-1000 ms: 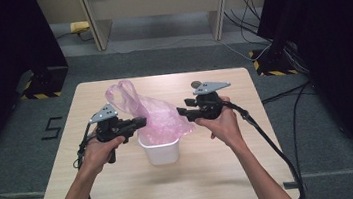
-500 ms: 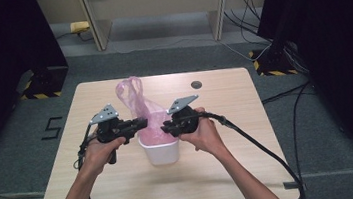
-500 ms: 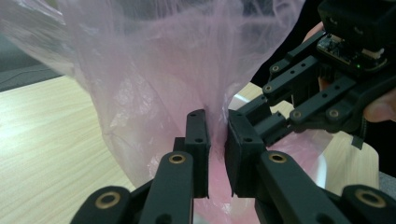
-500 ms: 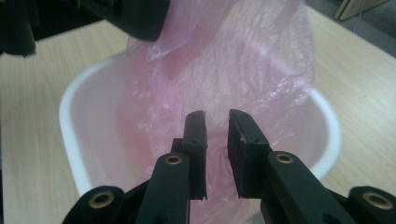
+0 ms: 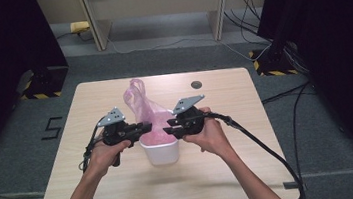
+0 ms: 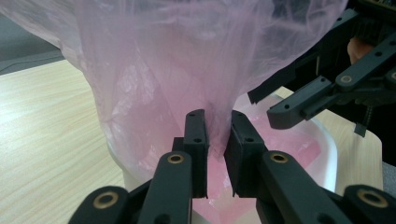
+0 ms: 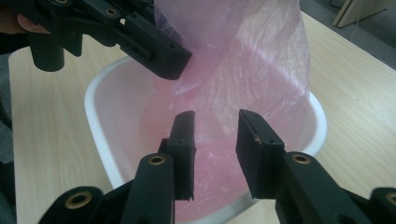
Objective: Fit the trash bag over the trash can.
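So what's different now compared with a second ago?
The right gripper has swung in from the bin's right side to over the white bin, jaws open around the pink bag. The bag now stands narrower and more upright. The left gripper stayed put, pinching the bag; the bin has not moved.

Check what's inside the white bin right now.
The white bin holds the lower part of a pink plastic bag, which lines its bottom and rises out above the rim. The film covers the bin's floor, so anything beneath it can't be seen.
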Demonstrator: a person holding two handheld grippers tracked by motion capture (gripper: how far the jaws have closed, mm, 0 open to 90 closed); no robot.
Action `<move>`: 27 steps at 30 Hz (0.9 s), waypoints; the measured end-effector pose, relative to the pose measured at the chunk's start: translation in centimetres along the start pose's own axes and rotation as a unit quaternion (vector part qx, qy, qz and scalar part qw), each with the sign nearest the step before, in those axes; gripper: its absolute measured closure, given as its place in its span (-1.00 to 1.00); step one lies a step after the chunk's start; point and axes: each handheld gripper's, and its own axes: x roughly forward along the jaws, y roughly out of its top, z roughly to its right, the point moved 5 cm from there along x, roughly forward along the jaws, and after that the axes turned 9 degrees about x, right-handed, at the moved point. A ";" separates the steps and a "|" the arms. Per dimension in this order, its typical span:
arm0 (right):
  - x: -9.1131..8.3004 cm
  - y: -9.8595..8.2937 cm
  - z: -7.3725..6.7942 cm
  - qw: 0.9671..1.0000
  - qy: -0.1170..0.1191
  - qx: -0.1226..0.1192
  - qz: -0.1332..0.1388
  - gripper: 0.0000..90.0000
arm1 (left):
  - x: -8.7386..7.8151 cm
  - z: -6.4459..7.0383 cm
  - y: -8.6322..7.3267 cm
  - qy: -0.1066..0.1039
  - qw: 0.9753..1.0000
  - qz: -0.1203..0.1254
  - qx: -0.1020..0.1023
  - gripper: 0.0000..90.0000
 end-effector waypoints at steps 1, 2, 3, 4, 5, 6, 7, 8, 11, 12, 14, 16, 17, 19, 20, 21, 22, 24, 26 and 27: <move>0.0 0.0 0.0 1.000 -0.002 -0.001 -0.001 0.48 | 0.1 0.0 -0.1 0.000 1.000 -0.004 0.002 0.76; 0.1 0.0 0.1 1.000 -0.003 -0.001 0.000 0.46 | 0.2 0.1 -0.2 0.000 1.000 -0.006 0.003 0.76; 0.1 0.1 0.1 1.000 -0.005 0.001 0.002 0.42 | 0.2 0.1 -0.3 -0.002 1.000 -0.008 0.004 0.76; 0.2 0.2 0.3 1.000 -0.009 0.006 0.007 0.35 | 0.2 0.1 -0.4 -0.003 1.000 -0.008 0.004 0.75; 0.2 0.5 0.5 1.000 -0.014 0.012 0.016 0.32 | 0.3 0.1 -0.5 -0.003 1.000 -0.008 0.003 0.75; 0.2 0.8 0.8 0.999 -0.018 0.016 0.025 0.32 | 0.2 0.1 -0.5 -0.002 1.000 -0.008 0.002 0.75; 0.3 1.2 1.2 0.999 -0.021 0.018 0.031 0.29 | 0.2 0.1 -0.5 -0.002 1.000 -0.007 0.002 0.75; 0.3 1.6 1.6 0.999 -0.026 0.023 0.037 0.26 | 0.2 0.0 -0.5 -0.002 1.000 -0.006 0.001 0.74; 0.8 2.7 2.8 0.997 -0.038 0.033 0.053 0.25 | 0.1 0.0 -0.5 -0.002 1.000 -0.006 0.002 0.74; 1.1 3.0 3.1 0.997 -0.038 0.037 0.052 0.25 | 0.1 0.0 -0.5 -0.002 1.000 -0.006 0.002 0.73; 1.7 3.5 3.4 0.997 -0.035 0.041 0.054 0.26 | 0.1 0.0 -0.5 -0.003 1.000 -0.005 0.002 0.73; 2.4 3.9 3.5 0.997 -0.030 0.043 0.052 0.26 | 0.1 0.0 -0.5 -0.003 1.000 -0.004 0.002 0.71; 2.7 4.0 3.5 0.997 -0.029 0.045 0.050 0.26 | 0.1 0.0 -0.5 -0.004 1.000 -0.004 0.002 0.70; 3.5 4.1 3.7 0.998 -0.030 0.044 0.039 0.33 | 0.0 0.0 -0.4 -0.004 1.000 -0.003 0.003 0.69; 3.8 4.1 3.8 0.998 -0.026 0.043 0.035 0.43 | -0.1 0.0 -0.4 -0.004 1.000 -0.002 0.003 0.68; 4.0 4.1 3.9 0.998 -0.020 0.044 0.036 0.55 | -0.2 0.0 -0.4 -0.003 1.000 -0.001 0.002 0.65; 4.2 4.1 4.0 0.998 -0.017 0.039 0.036 0.62 | -0.3 -0.1 -0.4 -0.003 1.000 0.000 0.001 0.61; 4.3 3.9 4.0 0.999 -0.013 0.031 0.031 0.76 | -0.6 -0.2 -0.4 -0.002 1.000 0.000 -0.002 0.50; 4.0 3.6 3.9 0.999 -0.019 0.019 0.032 0.82 | -0.9 -0.2 -0.3 -0.002 1.000 0.002 -0.005 0.37; 3.7 3.5 3.8 0.999 -0.024 0.014 0.032 0.84 | -1.0 -0.2 -0.3 -0.002 1.000 0.003 -0.005 0.31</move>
